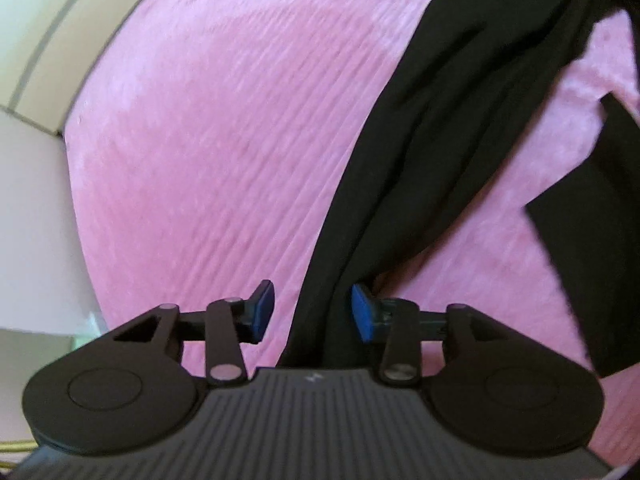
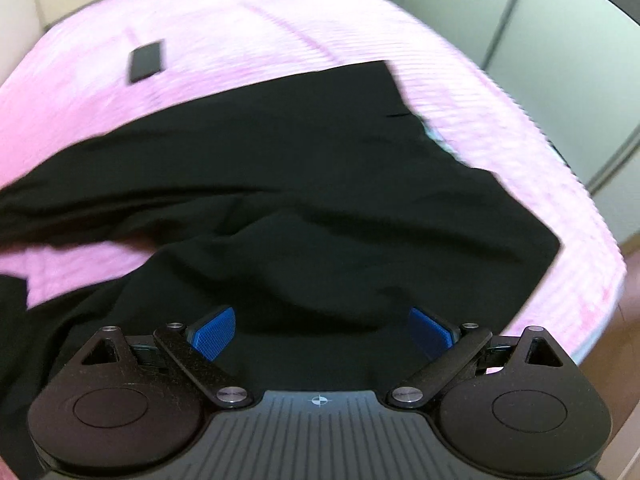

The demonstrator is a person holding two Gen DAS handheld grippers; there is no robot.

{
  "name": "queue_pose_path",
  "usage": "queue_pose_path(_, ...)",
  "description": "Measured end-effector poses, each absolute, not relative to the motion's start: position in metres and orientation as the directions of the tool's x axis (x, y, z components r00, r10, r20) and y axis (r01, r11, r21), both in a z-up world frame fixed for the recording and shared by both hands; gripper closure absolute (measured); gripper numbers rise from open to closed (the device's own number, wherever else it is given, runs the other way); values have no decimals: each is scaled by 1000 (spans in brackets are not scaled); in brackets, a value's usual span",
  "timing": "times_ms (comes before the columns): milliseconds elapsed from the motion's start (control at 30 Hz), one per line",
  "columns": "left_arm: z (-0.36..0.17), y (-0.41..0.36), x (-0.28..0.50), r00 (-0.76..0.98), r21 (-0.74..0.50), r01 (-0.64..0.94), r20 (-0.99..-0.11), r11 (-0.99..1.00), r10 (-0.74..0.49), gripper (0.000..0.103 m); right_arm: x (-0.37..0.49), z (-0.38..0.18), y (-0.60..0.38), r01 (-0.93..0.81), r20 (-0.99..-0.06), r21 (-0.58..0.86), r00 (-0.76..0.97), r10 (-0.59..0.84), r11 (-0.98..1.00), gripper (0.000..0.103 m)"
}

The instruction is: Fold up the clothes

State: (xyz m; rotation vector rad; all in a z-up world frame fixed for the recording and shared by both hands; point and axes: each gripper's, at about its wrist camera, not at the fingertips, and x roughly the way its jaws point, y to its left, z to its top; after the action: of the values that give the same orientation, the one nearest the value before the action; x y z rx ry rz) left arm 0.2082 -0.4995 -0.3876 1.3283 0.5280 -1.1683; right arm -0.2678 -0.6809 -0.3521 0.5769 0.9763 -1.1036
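The left gripper (image 1: 314, 312) has its jaws spread partway, and a bunched strip of the black garment (image 1: 432, 152) runs up between them. The cloth lies against the right blue pad (image 1: 362, 314); the left pad sits apart from it over pink. Nothing is pinched. The pads are blue with a fine knurled face, mounted on matte black linkage arms with silver pivot pins, and the gripper body is ribbed dark plastic.

The right gripper (image 2: 322, 334) is spread wide, its jaws splayed outward above the garment (image 2: 304, 184). Its blue pads (image 2: 214, 332) hold nothing; whether they touch the cloth below I cannot tell.

The garment is thin, soft and matte black, lying on a bed (image 1: 208, 152). In the left view it stretches away as a long, creased band with a separate flap at the right edge. In the right view it spreads broad, with shallow folds and a straight far hem ending in a square corner.

The bed cover is pink, plush and finely ribbed. A small flat dark rectangle (image 2: 146, 60) lies on it, well apart from the garment. Pale walls or cupboard panels (image 2: 540, 32) stand beyond.
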Motion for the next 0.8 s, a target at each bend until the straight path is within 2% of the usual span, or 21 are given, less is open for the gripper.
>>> queue_pose_path(167, -362, -562, 131, 244, 379, 891, -863, -249, -442, 53, -333, -346, -711, 973, -861, -45, 77, -502, 225, 7)
queue_pose_path(233, -352, -609, 93, 161, 334, 900, -851, -280, -499, 46, -366, -349, -730, 990, -857, -10, 64, -511, 141, 7)
queue_pose_path(367, -347, -725, 22, -25, 190, 931, -819, -312, -573, 44, -430, -366, -776, 996, -859, 82, 56, -510, -29, 8)
queue_pose_path(533, -375, -876, -73, -162, 131, 896, -795, -425, -584, 44, -489, -395, -823, 968, -848, 213, 114, -518, -136, 8)
queue_pose_path(633, -400, -958, -118, -205, 100, 880, -801, -464, -562, 44, -510, -414, -840, 943, -840, 294, 176, -514, -156, 30)
queue_pose_path(700, -421, -1003, -141, -222, 85, 870, -813, -486, -538, 44, -521, -427, -845, 919, -836, 348, 214, -506, -185, 35)
queue_pose_path(767, -446, -1043, -161, -228, 68, 860, -836, -506, -500, 44, -531, -436, -845, 893, -829, 398, 254, -498, -207, 67)
queue_pose_path(800, -457, -1057, -169, -213, 77, 854, -851, -515, -480, 46, -533, -438, -846, 885, -825, 415, 269, -496, -209, 72)
